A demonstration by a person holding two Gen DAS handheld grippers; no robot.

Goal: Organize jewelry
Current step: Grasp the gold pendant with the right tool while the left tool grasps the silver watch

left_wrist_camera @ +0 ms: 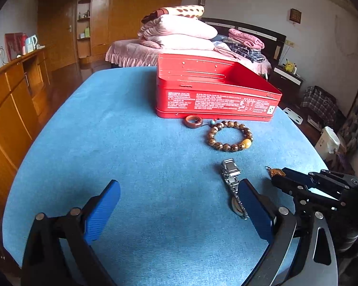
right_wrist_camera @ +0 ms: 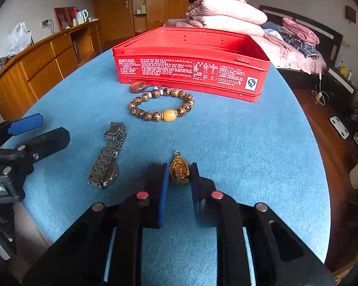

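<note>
An open red tin box (left_wrist_camera: pixel 214 95) (right_wrist_camera: pixel 191 66) stands at the far side of the blue table. In front of it lie a brown ring (left_wrist_camera: pixel 193 120) (right_wrist_camera: pixel 138 86), a wooden bead bracelet (left_wrist_camera: pixel 229 136) (right_wrist_camera: pixel 161 106) and a metal watch (left_wrist_camera: pixel 232 183) (right_wrist_camera: pixel 108 157). My right gripper (right_wrist_camera: pixel 179 174) is shut on a golden pendant (right_wrist_camera: pixel 179 169) that rests on the table; the pendant also shows in the left wrist view (left_wrist_camera: pixel 276 172). My left gripper (left_wrist_camera: pixel 179 190) is open and empty, its right finger beside the watch.
The round table wears a blue cloth (left_wrist_camera: pixel 131 155) (right_wrist_camera: pixel 250 143). A bed with folded quilts (left_wrist_camera: pixel 179 33) stands behind it. A wooden cabinet (left_wrist_camera: pixel 12 95) runs along the left wall. A floor scale (right_wrist_camera: pixel 339 124) and bags lie on the right.
</note>
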